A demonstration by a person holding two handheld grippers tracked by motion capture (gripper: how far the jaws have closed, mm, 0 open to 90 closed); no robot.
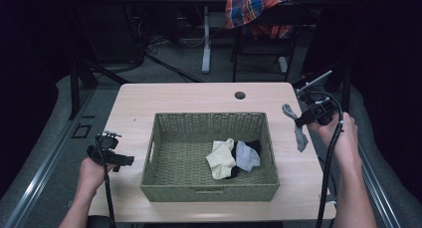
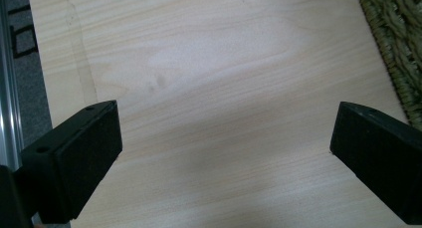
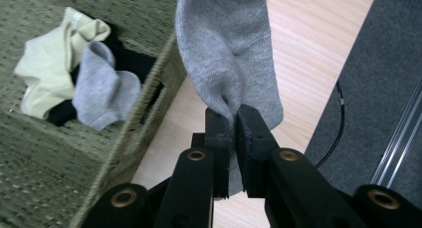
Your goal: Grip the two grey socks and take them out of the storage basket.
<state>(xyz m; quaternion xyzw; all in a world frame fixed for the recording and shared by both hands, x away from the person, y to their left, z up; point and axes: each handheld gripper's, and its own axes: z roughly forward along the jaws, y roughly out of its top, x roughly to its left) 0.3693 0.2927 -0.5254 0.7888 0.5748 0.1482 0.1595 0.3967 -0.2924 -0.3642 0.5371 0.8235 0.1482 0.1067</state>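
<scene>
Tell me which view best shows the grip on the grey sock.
The right gripper view: the grey sock is pinched between the right gripper and its shut jaws, close up. The high view shows it small, dangling right of the basket.

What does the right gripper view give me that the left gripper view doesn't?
Right gripper view: its fingers pinch a grey sock that hangs beside the basket, and inside the basket lie a cream sock, a light grey sock and a black one. Left gripper view: the left gripper wide open over bare table, holding nothing. Both share the pale wooden table and part of the woven basket.
</scene>
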